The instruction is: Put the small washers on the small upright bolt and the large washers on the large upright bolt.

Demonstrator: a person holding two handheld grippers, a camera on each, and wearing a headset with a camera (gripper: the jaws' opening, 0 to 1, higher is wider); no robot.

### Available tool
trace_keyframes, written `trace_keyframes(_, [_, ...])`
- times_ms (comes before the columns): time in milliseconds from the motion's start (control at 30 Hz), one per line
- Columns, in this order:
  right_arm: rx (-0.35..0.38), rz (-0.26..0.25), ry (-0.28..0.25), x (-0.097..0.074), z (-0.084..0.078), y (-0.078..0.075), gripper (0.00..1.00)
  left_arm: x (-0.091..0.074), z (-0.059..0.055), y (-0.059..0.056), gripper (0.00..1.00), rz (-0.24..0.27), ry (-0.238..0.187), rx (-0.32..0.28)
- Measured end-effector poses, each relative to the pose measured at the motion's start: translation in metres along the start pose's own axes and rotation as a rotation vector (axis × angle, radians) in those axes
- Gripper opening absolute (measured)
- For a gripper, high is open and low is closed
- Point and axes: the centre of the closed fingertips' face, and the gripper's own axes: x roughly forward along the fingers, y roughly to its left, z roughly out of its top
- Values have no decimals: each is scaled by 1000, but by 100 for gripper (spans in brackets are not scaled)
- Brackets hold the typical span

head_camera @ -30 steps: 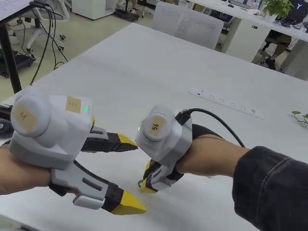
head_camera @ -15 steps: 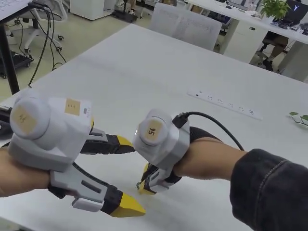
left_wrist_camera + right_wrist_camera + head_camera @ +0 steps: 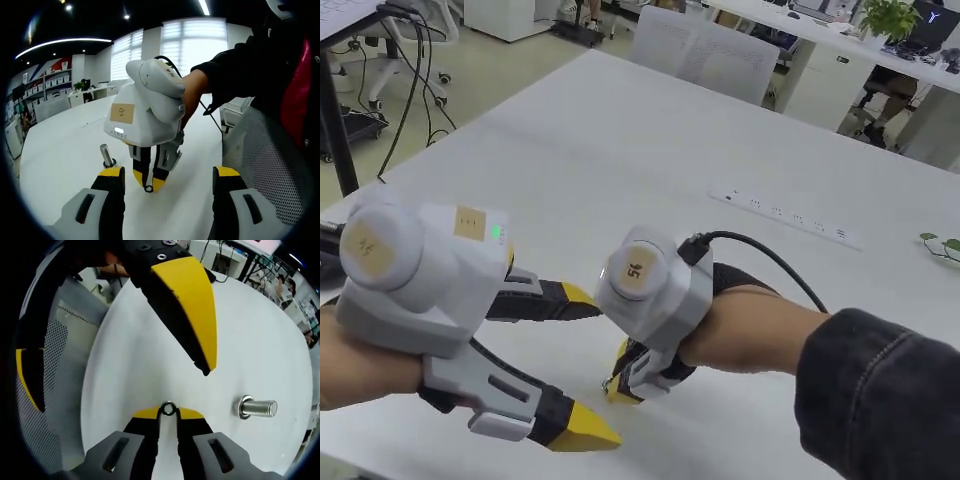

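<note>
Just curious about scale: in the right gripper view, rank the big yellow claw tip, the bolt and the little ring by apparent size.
1. yellow fingertip of the left claw, though its nearness to the camera inflates it
2. bolt
3. washer, pinched in the right claw

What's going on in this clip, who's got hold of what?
A person at a white table works with a handheld claw in each hand. The right claw pinches a washer at its tips, low over the tabletop. An upright bolt stands nearby, apart from the washer, so the washer is not yet threaded on. The left claw is wide open and holds nothing.
</note>
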Motion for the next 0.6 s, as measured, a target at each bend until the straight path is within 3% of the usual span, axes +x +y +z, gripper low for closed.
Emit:
trace_keyframes(300, [28,5,-7,-1,-4,1,14,0,0,0,71,1,-1,-3])
trace_keyframes(600, [57,-16,15,-13,-30,-4,14,1,-1,0,71,-4,4,-3])
